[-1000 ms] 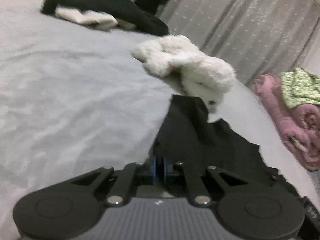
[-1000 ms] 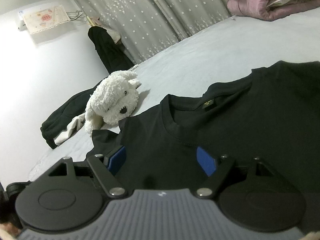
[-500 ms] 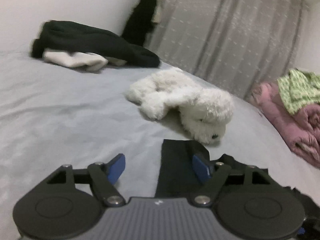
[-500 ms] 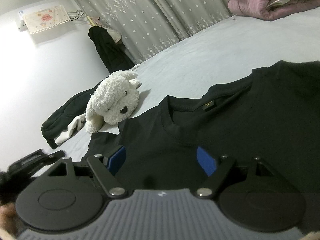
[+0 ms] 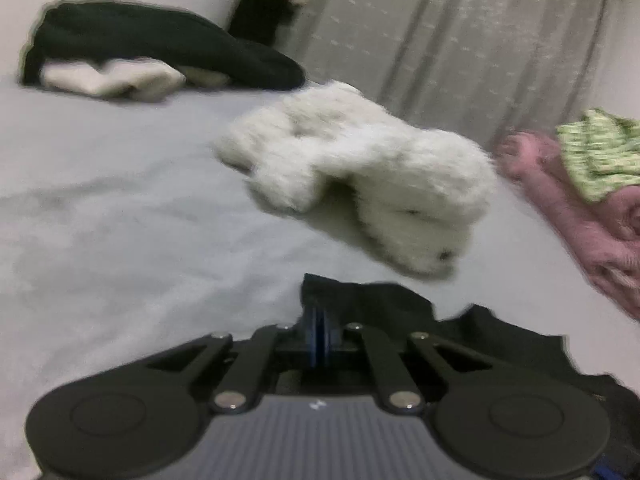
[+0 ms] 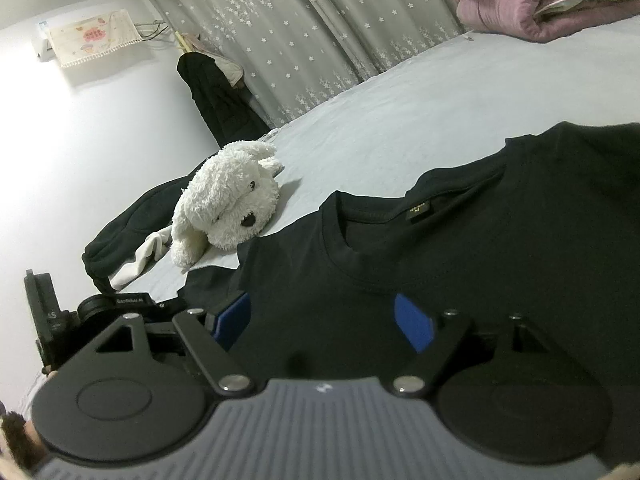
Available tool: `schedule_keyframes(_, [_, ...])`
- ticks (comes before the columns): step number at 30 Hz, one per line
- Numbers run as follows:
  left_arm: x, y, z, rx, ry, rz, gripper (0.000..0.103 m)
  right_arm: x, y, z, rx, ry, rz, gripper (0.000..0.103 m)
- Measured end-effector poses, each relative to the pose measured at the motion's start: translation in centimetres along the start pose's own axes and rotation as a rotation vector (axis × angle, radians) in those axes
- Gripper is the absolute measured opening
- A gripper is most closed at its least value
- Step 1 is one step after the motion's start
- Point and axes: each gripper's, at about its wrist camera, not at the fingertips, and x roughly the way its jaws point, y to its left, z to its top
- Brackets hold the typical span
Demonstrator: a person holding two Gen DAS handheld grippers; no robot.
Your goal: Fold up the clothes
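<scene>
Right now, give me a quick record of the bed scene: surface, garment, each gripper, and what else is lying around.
surface: grey bed sheet
garment: black T-shirt, spread flat, collar facing the curtain
left gripper: jaws have just closed, shut on the T-shirt's sleeve edge
right gripper: open, hovering over the shirt's chest, gripping nothing
nearby: white plush dog lying just beyond the sleeve
also on bed: dark clothes pile; pink quilt

A home bedroom: grey-sheeted bed (image 6: 420, 120), star-print curtains (image 6: 304, 32), plush dog (image 6: 228, 200), rolled pink quilt (image 6: 552, 4).
</scene>
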Motion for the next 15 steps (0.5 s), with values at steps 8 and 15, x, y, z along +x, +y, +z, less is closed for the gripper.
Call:
schedule_keyframes(8, [-0.3, -1.8, 0.6, 0.049, -0.015, 0.300, 0.054, -0.2, -0.1, 0.1, 0.008, 0.001, 0.002, 0.082])
schedule_keyframes(15, [-3.6, -4.0, 0.9, 0.086, -0.044, 0.276, 0.079, -1.8, 0.2, 1.9, -0.102, 0.014, -0.141, 0.083])
